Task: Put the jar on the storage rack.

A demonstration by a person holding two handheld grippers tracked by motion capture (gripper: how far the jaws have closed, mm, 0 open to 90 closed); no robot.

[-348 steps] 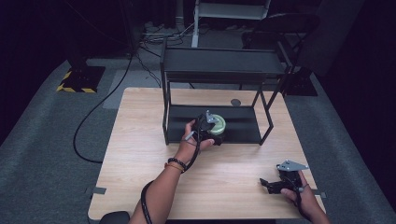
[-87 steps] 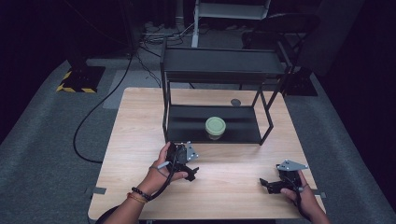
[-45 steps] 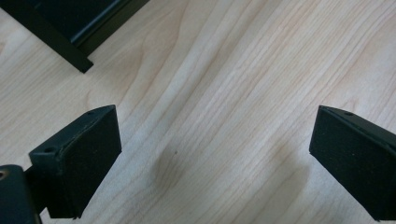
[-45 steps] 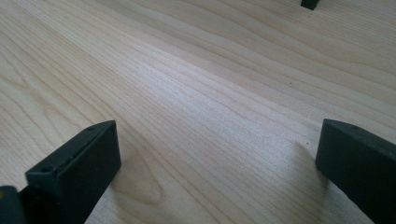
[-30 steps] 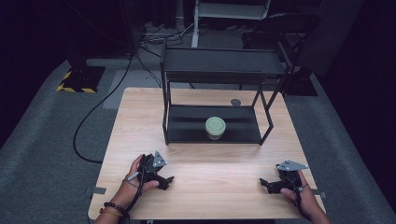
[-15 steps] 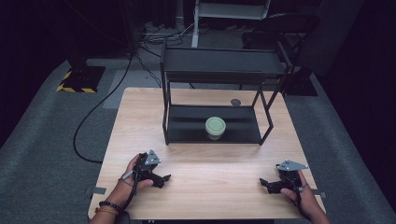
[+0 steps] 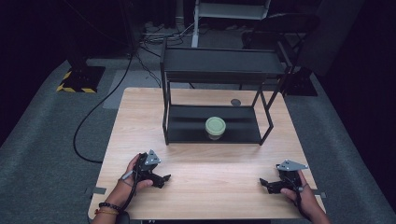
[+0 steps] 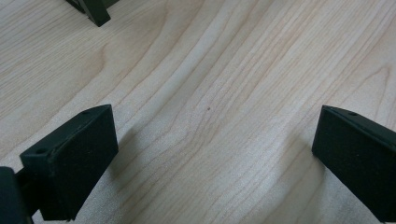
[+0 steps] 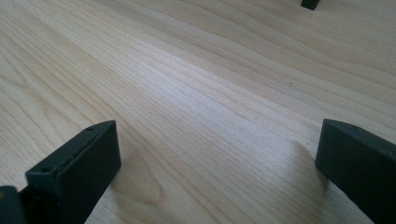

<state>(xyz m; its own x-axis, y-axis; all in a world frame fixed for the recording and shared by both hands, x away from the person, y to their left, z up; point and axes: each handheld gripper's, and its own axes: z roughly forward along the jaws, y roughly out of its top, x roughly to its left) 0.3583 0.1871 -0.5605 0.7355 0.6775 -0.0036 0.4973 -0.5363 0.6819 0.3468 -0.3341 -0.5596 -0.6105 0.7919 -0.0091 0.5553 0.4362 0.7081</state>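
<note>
Jar (image 7: 215,128) with the green lid stands on the lower shelf of the black rack (image 7: 187,61), at the far middle of the table (image 7: 140,112), well apart from both my tongs. My left tongs (image 7: 162,179) rest on the wood near the left front edge, jaws spread wide with nothing between them, only bare wood grain. My right tongs (image 7: 266,184) lie near the right front edge, also wide and holding nothing. One foot of the rack (image 8: 96,10) shows at the top of the left gripper view.
</note>
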